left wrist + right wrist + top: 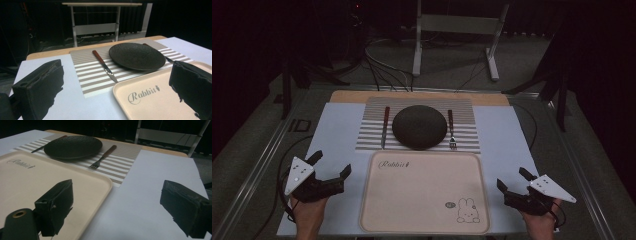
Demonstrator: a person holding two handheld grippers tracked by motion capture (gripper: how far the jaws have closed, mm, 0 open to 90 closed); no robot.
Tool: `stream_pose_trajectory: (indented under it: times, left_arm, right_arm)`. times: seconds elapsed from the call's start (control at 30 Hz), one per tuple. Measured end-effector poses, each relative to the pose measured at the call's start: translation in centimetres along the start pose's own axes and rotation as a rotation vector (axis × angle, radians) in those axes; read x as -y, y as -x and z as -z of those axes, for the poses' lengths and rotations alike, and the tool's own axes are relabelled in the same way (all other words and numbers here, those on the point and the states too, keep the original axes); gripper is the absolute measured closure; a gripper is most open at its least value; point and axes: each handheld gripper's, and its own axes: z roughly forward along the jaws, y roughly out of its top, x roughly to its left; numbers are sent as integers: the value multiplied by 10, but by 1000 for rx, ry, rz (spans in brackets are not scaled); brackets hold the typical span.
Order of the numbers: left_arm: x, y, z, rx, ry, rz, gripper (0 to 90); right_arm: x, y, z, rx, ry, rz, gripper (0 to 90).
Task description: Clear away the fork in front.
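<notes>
Both tongs gape wide, empty: left tongs (330, 165) beside the tray's (377, 210) left edge, right tongs (512, 179) beside its right. Beyond the tray, black plate (419, 126) on striped placemat (464, 120); knife (385, 127) nearer left, fork (451, 129) nearer right, handles pointing away.

Table (419, 96): light wood top, bare strip showing along the far edge at upper centre of the high view; most of the surface covered by a pale bluish-white sheet (337, 135) lying flat, reaching from frame left to frame right; striped placemat (372, 132), grey and white bands, on the sheet at upper centre; cream tray (424, 192) with "Rabbit" lettering and a small rabbit drawing, on the sheet at lower centre, its far edge just overlapping the placemat's near edge.
</notes>
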Motion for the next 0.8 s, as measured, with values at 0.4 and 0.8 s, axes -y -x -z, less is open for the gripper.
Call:
stream_pose_trajectory:
  times: [0.4,0.8]
  left_arm:
    - [4,-1,-1,-25,-8,12,0]
    - [7,3,-6,-39,-27,13,0]
  right_arm:
    - [0,3,0,20,14,-26,110]
    - [-3,-4,-4,1,14,-43,111]
